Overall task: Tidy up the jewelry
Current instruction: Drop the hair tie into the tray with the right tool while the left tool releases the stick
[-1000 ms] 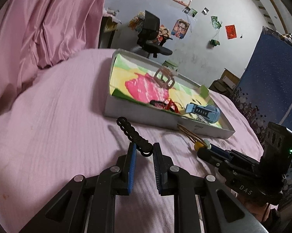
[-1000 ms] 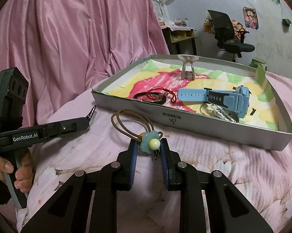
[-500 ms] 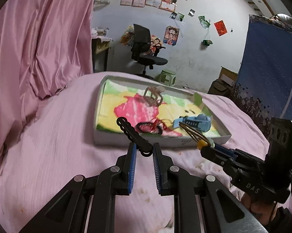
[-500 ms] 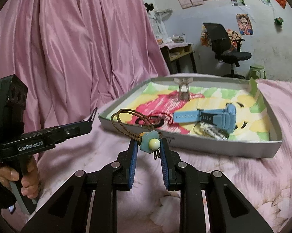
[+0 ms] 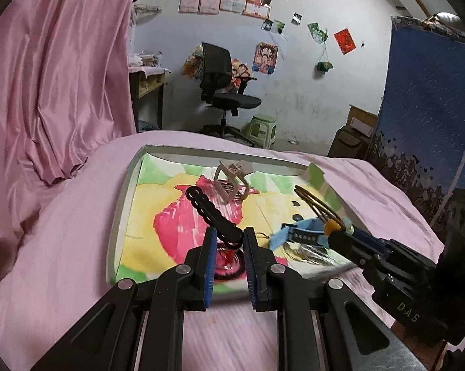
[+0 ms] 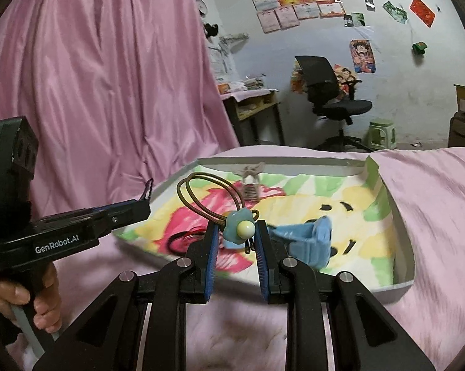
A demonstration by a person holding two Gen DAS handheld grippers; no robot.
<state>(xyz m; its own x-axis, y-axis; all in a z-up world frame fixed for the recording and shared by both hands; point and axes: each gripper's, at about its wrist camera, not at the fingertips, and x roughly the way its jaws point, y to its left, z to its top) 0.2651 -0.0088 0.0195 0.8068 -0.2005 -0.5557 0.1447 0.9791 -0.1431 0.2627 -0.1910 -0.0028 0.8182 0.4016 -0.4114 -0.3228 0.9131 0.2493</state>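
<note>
My left gripper (image 5: 229,241) is shut on a black scalloped hair clip (image 5: 212,215) that sticks up over the near part of the grey box (image 5: 121,204) with its bright lining. My right gripper (image 6: 236,236) is shut on a brown hair tie with a blue flower (image 6: 237,227), its loops (image 6: 201,194) arching above the box (image 6: 404,244). Inside the box lie a blue watch (image 6: 313,241), a beige claw clip (image 5: 231,182), a red-and-black bracelet (image 6: 183,241) and a metal piece (image 5: 306,255). Each gripper shows in the other's view: the right gripper (image 5: 336,232), the left gripper (image 6: 146,196).
The box rests on a pink bedsheet (image 5: 62,247). A pink curtain (image 6: 93,92) hangs at the left. Behind stand an office chair (image 5: 223,92), a green stool (image 5: 262,130), a desk (image 6: 251,108) and a blue panel (image 5: 424,108) on the right. A hand (image 6: 25,296) holds the left gripper's handle.
Both grippers have lifted off the bedsheet and moved forward over the box, each still carrying its item. The views have tilted up and closer to the box.
</note>
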